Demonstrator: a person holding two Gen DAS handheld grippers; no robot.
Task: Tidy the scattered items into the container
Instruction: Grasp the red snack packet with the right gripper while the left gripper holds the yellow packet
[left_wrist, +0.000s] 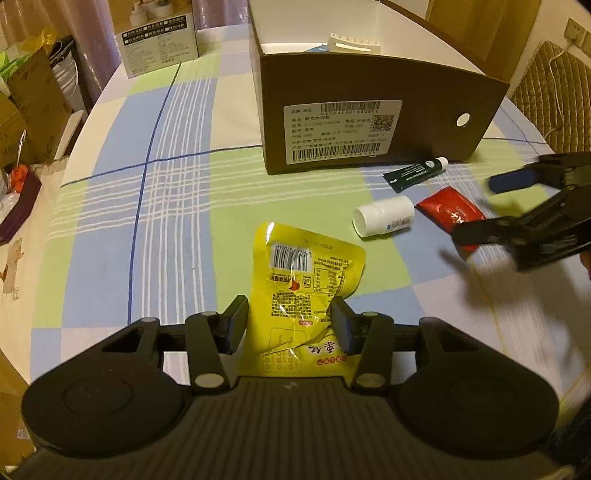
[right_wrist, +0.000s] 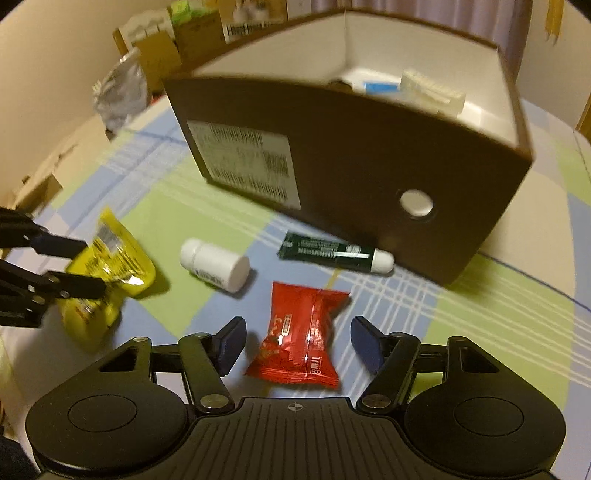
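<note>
Beside the brown box (right_wrist: 369, 177): white bottle (right_wrist: 216, 267); green tube (right_wrist: 328, 251).

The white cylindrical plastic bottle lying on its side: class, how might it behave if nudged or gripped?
The white cylindrical plastic bottle lies on its round side, so a nudge would probably roll it. Its smooth, rigid-looking wall may slip between pads. It looks small, so likely light.

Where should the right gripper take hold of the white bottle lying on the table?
Grip the white bottle across the middle of its round body, coming from above. It lies on its side between the yellow packet and the green tube, so its sides are free; the ends would likely slip.
</note>
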